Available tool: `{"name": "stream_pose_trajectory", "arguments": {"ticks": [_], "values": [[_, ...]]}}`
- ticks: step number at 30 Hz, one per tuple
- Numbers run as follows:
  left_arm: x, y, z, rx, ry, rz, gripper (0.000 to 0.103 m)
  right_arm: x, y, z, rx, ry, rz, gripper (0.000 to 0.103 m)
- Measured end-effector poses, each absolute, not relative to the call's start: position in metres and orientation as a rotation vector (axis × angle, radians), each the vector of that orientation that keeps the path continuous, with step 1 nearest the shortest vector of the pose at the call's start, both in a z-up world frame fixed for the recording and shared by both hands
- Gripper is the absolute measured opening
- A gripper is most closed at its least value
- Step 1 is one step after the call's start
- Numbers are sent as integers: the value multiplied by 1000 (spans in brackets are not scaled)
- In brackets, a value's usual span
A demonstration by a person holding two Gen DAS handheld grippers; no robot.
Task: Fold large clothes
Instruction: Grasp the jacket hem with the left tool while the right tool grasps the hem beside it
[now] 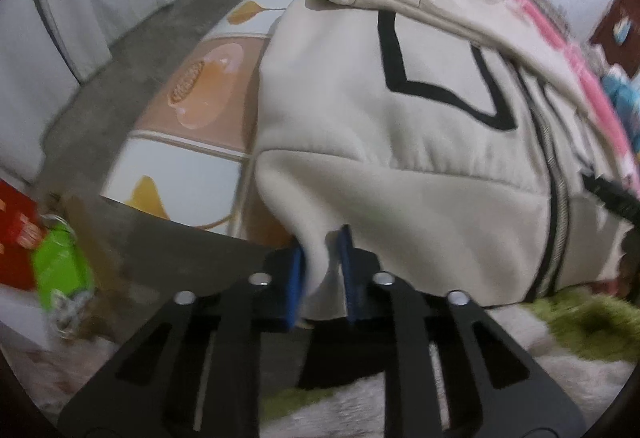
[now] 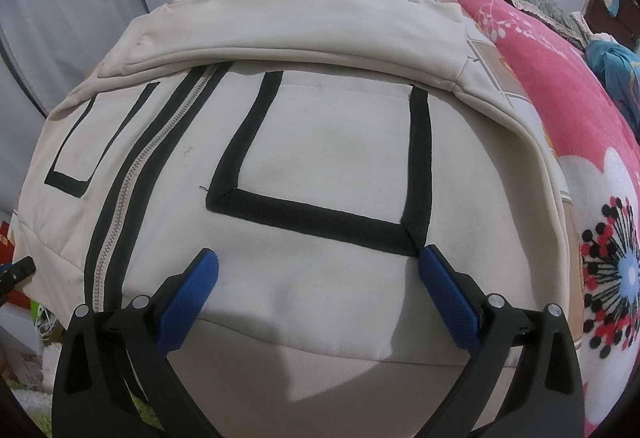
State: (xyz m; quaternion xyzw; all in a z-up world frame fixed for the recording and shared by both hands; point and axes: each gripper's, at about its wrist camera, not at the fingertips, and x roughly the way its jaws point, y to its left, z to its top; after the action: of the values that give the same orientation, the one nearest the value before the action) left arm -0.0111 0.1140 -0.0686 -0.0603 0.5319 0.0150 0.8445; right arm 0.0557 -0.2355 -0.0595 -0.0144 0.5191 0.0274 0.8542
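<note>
A cream zip-up jacket [image 2: 320, 142] lies spread on the bed [image 1: 200, 78], its hem hanging over the near edge. The left claw [image 1: 320, 270] has pinched the hem's left corner (fabric bunched between its pads), while the right claw [image 2: 318, 286] hovers wide open and empty over the hem. I'd judge the fold is just starting; next the right must grip too, then both lift together.

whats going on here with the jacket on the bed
A person is folding a cream jacket with black trim, laid out front up on a bed, using a hand-held gripper in each hand. The left gripper is pinching the jacket's hem corner at the bed's edge, a fold of fabric caught between its blue pads. The right gripper hangs wide open over the lower hem, just below the black-edged pocket, holding nothing. Both sleeves already lie folded across the chest.
</note>
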Motion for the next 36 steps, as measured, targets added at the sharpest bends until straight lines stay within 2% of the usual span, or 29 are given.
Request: {"name": "stream_pose_trajectory", "arguments": {"ticks": [7, 14, 22, 26, 31, 36], "values": [[-10, 93, -59, 60, 1127, 81, 9, 58, -238, -56, -67, 1164, 118, 97], [-10, 81, -59, 183, 1115, 97, 9, 27, -271, -24, -13, 1153, 134, 96], [-9, 79, -61, 195, 1115, 96, 9, -23, -321, -14, 48, 1233, 49, 82], [-9, 79, -61, 196, 1114, 95, 9, -31, -343, -23, 131, 1270, 4, 71], [-9, 78, -62, 192, 1113, 97, 9, -32, -340, -35, 164, 1305, 35, 70], [-10, 78, -62, 195, 1112, 98, 9, -33, -334, -46, 175, 1359, 50, 58]]}}
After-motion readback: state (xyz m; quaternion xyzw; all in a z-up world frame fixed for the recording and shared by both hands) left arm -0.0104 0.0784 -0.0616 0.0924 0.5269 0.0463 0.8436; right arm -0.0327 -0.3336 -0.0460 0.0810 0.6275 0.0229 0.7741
